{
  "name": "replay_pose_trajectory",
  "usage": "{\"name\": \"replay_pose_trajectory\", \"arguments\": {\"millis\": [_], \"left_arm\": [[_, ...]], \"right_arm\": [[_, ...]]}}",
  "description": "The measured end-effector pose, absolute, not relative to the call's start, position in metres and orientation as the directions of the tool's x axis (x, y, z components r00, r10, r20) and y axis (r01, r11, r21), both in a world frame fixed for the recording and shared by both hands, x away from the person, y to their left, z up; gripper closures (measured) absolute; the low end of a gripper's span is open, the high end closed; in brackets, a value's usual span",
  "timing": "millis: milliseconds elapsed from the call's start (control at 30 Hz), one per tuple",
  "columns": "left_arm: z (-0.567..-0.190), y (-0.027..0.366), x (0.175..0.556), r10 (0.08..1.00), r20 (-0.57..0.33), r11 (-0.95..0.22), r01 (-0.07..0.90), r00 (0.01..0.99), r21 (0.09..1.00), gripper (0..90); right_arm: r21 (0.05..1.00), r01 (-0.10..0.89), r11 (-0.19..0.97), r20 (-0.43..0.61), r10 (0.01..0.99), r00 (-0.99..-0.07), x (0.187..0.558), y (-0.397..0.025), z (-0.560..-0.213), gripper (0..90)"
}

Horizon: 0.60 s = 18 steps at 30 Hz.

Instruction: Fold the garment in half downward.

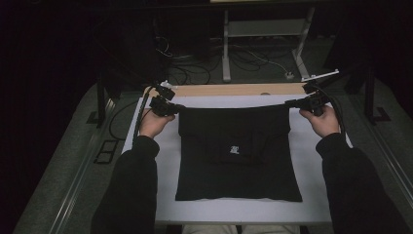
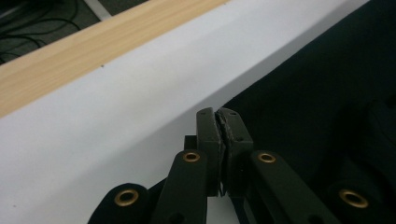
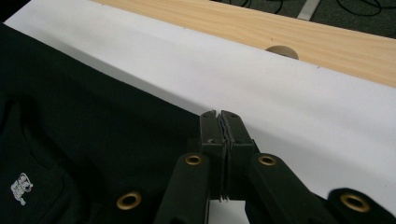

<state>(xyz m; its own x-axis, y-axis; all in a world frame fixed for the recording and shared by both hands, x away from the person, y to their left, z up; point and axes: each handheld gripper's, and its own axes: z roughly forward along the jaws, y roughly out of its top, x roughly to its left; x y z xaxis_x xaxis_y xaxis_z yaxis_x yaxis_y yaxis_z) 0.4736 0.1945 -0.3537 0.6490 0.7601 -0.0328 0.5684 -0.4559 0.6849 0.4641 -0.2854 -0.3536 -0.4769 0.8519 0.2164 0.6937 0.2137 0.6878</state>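
Far hem pinched at both corners — a slip risk

Folded black cotton garment (image 1: 238, 156) lies flat on the white table mat (image 1: 311, 170); left gripper (image 1: 171, 108) and right gripper (image 1: 293, 103) each clamp a far corner — uneven pulling could free one.

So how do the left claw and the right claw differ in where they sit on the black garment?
The left claw sits at the far left corner of the black garment; the right claw sits at its far right corner. The left claw lies slightly nearer the person than the right claw. Both have jaws closed, at the garment's far edge on the white table cover.
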Motion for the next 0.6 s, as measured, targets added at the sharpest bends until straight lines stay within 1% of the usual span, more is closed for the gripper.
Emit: {"name": "replay_pose_trajectory", "arguments": {"millis": [367,600], "left_arm": [[-0.363,0.194,0.482,0.767,-0.034,-0.456,0.581,0.641,0.674,86.5],[-0.374,0.193,0.489,0.774,-0.054,-0.442,0.599,0.631,0.667,86.5]], "right_arm": [[0.679,0.706,0.201,0.226,0.858,-0.462,0.475,-0.284,-0.366,87.4],[0.667,0.720,0.190,0.242,0.859,-0.451,0.482,-0.283,-0.376,87.2]]}}
